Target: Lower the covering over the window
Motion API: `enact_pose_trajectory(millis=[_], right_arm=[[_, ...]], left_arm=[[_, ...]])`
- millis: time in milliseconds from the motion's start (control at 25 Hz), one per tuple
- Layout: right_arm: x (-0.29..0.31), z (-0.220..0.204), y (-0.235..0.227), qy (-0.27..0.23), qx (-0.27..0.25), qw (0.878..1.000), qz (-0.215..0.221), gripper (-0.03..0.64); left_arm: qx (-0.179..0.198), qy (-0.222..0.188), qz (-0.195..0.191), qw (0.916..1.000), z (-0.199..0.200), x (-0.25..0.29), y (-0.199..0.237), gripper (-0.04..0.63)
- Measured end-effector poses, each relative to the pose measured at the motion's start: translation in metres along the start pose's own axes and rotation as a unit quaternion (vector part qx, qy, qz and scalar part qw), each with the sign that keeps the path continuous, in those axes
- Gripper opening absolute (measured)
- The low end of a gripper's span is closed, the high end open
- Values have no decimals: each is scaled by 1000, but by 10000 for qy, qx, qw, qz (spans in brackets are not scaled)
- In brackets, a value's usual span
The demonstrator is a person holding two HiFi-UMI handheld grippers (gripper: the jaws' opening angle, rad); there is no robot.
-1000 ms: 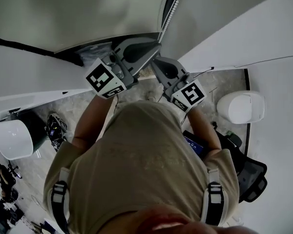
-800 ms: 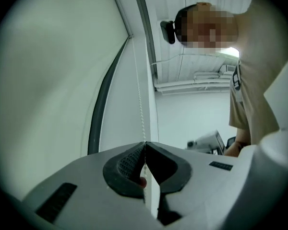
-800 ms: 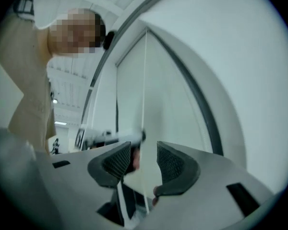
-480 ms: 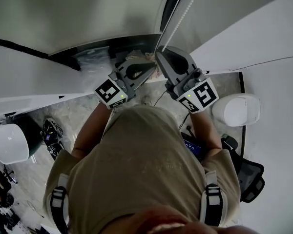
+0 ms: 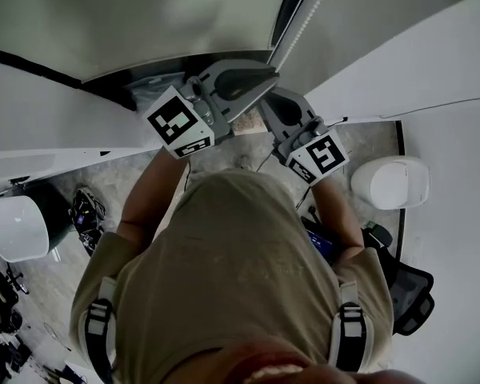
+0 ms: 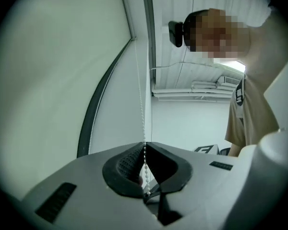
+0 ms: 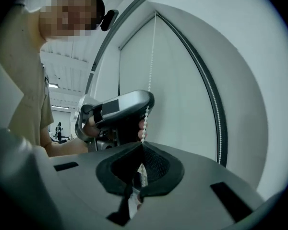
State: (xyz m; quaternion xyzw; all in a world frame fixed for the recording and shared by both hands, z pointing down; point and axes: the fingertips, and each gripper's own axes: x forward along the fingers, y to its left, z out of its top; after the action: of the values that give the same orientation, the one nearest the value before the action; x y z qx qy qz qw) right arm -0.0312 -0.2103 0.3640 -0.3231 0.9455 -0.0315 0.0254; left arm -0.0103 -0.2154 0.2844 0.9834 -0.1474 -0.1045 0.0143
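A white bead chain [image 6: 143, 104] hangs beside the pale roller blind [image 6: 53, 80]. It runs down into my left gripper [image 6: 144, 144], whose tips meet on it. That gripper's jaws have just been opening slightly, with the chain still between them. In the right gripper view the same chain [image 7: 151, 56] passes the left gripper [image 7: 120, 109] and drops into my right gripper [image 7: 143, 145], which is shut on it just below. The head view shows the left gripper [image 5: 270, 73] higher on the chain [image 5: 304, 22] and the right gripper [image 5: 265, 101] under it.
A second strand of chain [image 7: 216, 109] follows the dark window frame. Below on the floor stand two white rounded objects [image 5: 388, 181] [image 5: 16, 229] and a black chair [image 5: 412, 290]. My own torso fills the lower head view.
The left gripper dropped, then came back up along the chain to sit above the right one. The right gripper rose and has come back down a little.
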Motion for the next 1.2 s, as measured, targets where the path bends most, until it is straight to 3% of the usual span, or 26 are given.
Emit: enact_pose_trajectory(millis=[120, 200, 240, 320, 480, 560, 600, 720, 760, 840, 1000, 1040, 1080, 1200], right_arm=[[-4, 3, 3, -54, -140, 9999, 6, 11], [-14, 17, 6, -386, -84, 9992, 89, 26], [-20, 28, 3, -634, 81, 9979, 89, 120], [-27, 51, -3, -1017, 244, 9945, -13, 144], [-12, 66, -3, -953, -160, 9952, -158, 140], [-8, 68, -1, -893, -227, 9956, -159, 23], [-7, 70, 0, -880, -230, 9957, -166, 11], [-11, 59, -2, -757, -75, 9969, -191, 8], [-12, 47, -4, -617, 10, 9979, -176, 8], [-13, 29, -6, -460, 150, 9987, -125, 8], [-8, 31, -1, -457, -49, 9989, 16, 8], [-7, 31, -1, -465, -36, 9989, 19, 8], [-7, 30, -2, -474, -15, 9989, 8, 8], [-13, 27, -4, -534, 27, 9986, 40, 8]], left_arm=[[-112, -28, 122, 9999, -3, -2, 3, 23], [-112, -100, 249, 9996, -3, -11, 9, 21], [-119, -60, 277, 9995, -7, -15, 11, 21], [-126, 148, 248, 9995, -23, -20, 11, 21], [-216, 433, 21, 9988, -56, -23, -8, 21], [-216, 420, -12, 9989, -59, -22, -16, 21], [-222, 375, -19, 9990, -57, -23, -17, 21], [-586, -159, 14, 9982, -39, -35, -3, 49], [-707, -382, 91, 9967, -28, -39, 5, 127], [-536, -518, 183, 9971, -7, -34, 12, 133], [-69, -298, -128, 9994, 18, 4, -1, 135], [-33, -243, -71, 9997, 18, 9, -1, 121], [-8, -199, 18, 9998, 16, 13, 1, 37], [-7, -233, 167, 9996, 11, 15, -1, 26]])
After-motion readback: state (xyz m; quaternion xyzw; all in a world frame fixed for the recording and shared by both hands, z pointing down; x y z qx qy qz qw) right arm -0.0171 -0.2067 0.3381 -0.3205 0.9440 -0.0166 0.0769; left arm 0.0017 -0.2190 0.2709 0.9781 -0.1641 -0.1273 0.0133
